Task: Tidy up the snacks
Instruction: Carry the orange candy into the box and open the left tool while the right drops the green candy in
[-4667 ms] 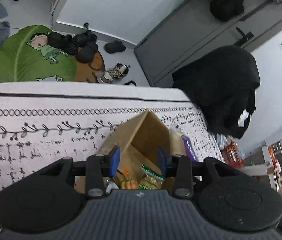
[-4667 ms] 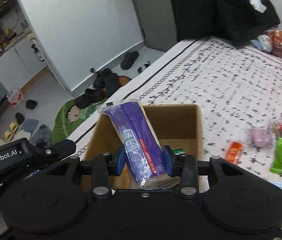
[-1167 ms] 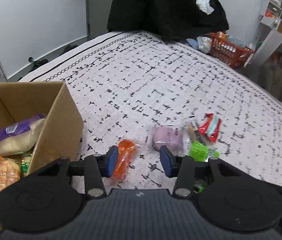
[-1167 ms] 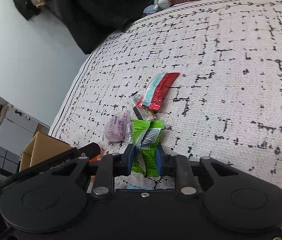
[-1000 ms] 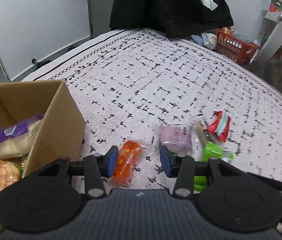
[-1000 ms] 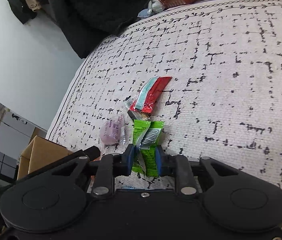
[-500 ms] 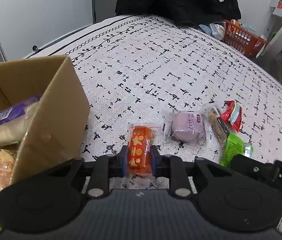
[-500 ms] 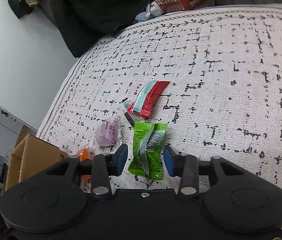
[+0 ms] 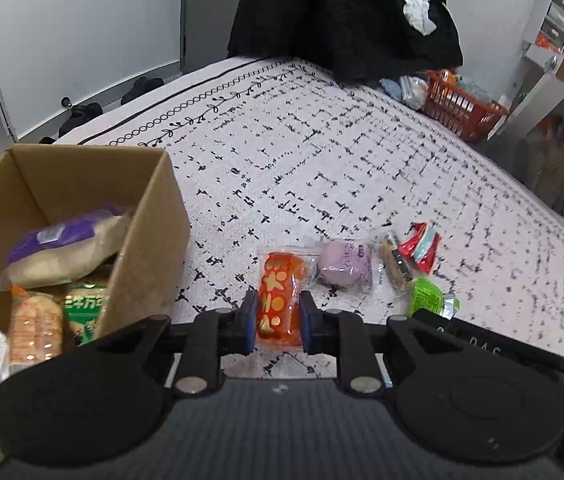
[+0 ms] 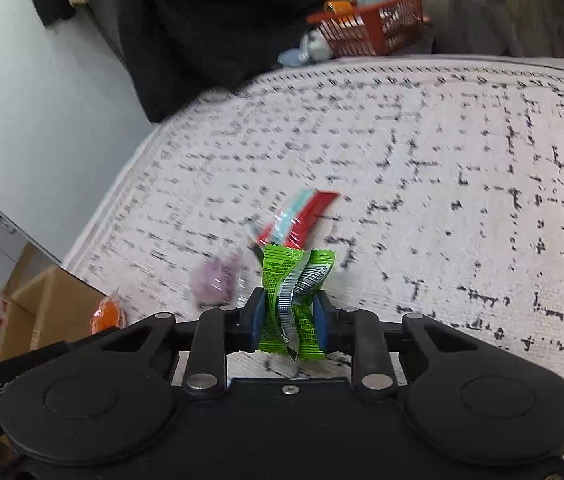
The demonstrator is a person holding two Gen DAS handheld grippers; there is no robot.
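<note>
My left gripper (image 9: 278, 322) is shut on an orange snack packet (image 9: 280, 300) that lies on the patterned bed cover. To its left stands an open cardboard box (image 9: 150, 216) holding a purple bag (image 9: 66, 240) and several other snacks. My right gripper (image 10: 287, 320) is shut on a green snack packet (image 10: 293, 300) and holds it off the cover; that packet also shows in the left wrist view (image 9: 427, 298). A purple round snack (image 9: 343, 266), a brown bar (image 9: 393, 262) and a red-and-blue packet (image 9: 421, 246) lie on the cover to the right of the orange one.
A black coat (image 9: 341, 16) hangs at the far end of the bed. An orange basket (image 9: 461, 106) stands on the floor at the far right beside shelves. Shoes (image 9: 82, 114) lie on the floor at the left.
My left gripper closed on the orange packet. My right gripper opened briefly, then closed again on the green packet and lifted it off the cover.
</note>
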